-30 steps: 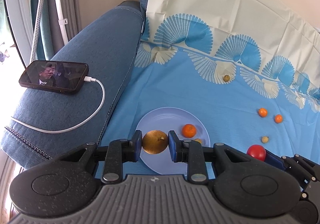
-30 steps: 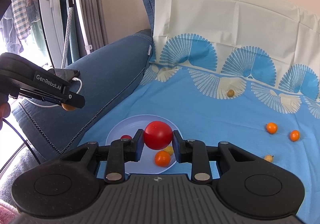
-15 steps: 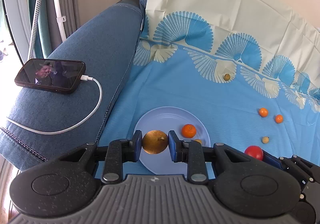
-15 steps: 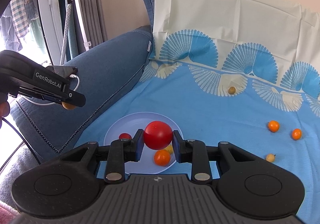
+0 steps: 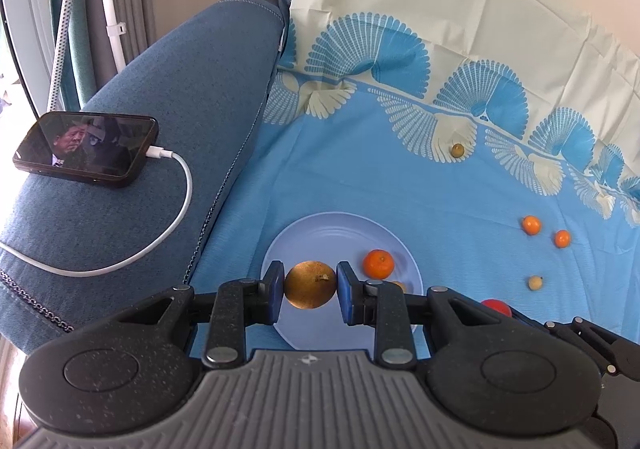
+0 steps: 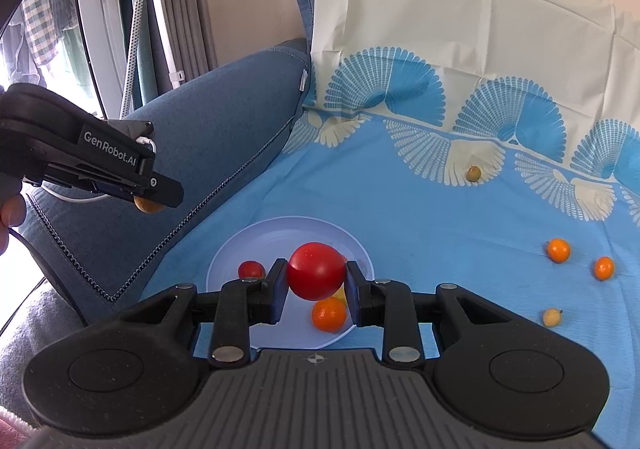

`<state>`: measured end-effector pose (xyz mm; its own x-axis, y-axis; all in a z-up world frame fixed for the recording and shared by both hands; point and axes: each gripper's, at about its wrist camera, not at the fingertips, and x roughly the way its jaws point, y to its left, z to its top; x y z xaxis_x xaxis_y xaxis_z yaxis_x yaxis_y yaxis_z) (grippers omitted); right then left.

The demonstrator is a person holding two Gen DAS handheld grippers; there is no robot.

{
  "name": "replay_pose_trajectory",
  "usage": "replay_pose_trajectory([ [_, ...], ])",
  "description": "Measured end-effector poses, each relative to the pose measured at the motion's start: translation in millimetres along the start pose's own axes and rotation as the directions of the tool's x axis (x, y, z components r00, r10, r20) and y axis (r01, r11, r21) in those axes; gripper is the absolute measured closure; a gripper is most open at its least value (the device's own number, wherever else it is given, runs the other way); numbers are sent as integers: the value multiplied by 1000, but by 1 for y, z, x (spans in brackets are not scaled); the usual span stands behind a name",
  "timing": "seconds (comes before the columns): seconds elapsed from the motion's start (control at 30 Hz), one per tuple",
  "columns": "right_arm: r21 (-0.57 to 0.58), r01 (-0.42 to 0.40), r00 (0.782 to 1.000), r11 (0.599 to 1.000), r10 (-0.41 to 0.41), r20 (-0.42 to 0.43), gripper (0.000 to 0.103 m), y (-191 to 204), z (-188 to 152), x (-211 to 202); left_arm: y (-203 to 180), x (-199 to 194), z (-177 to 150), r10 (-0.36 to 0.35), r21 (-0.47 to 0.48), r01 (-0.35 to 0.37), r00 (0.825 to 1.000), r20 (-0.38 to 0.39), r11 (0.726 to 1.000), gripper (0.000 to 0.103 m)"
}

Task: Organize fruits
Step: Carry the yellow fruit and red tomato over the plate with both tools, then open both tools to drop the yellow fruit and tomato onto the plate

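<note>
My left gripper (image 5: 310,285) is shut on a brown-gold round fruit (image 5: 310,285), held above the pale blue plate (image 5: 320,227). From the right wrist view that same gripper (image 6: 152,201) hangs at the left, over the sofa arm. My right gripper (image 6: 316,276) is shut on a red tomato (image 6: 316,271), also above the plate (image 6: 248,245). On the plate lie an orange mandarin (image 6: 329,313), a small red tomato (image 6: 251,269) and a yellowish fruit (image 6: 341,293) half hidden by the tomato. The red tomato (image 5: 496,305) peeks out at the right of the left wrist view.
Loose on the blue patterned sheet (image 6: 400,201) are two small orange fruits (image 6: 558,249) (image 6: 603,268), a pale yellow one (image 6: 552,317) and an olive-brown one (image 6: 474,173). A phone (image 5: 86,149) on a white cable (image 5: 176,209) rests on the blue sofa arm (image 5: 180,89).
Both grippers keep their fruit gripped. The views have shifted only slightly; the plate and loose fruits stay where they were.
</note>
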<state>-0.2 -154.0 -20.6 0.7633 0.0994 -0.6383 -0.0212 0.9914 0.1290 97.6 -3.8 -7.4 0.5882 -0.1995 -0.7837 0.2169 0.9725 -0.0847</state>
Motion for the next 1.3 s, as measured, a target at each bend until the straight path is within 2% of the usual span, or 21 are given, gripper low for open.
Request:
replay_pose_trajectory([
  [0.5, -21, -21, 998, 1000, 19, -59, 72, 0, 1, 42, -9, 52, 11, 3, 5, -2, 999, -53, 1000, 72],
  [1.2, -82, -40, 987, 996, 26, -160, 71, 2, -9, 119, -17, 139, 15, 95, 80, -85, 988, -125, 993, 72],
  [1.23, -87, -40, 986, 995, 25, -162, 71, 2, -9, 122, -17, 139, 15, 84, 83, -74, 989, -122, 994, 68],
  [1.27, -92, -44, 986, 995, 29, -163, 71, 1, -9, 124, -17, 139, 15, 67, 90, -57, 991, -118, 994, 51],
  [1.3, -95, -49, 986, 994, 33, -163, 71, 1, -8, 125, -17, 137, 16, 55, 92, -45, 993, -106, 995, 39],
])
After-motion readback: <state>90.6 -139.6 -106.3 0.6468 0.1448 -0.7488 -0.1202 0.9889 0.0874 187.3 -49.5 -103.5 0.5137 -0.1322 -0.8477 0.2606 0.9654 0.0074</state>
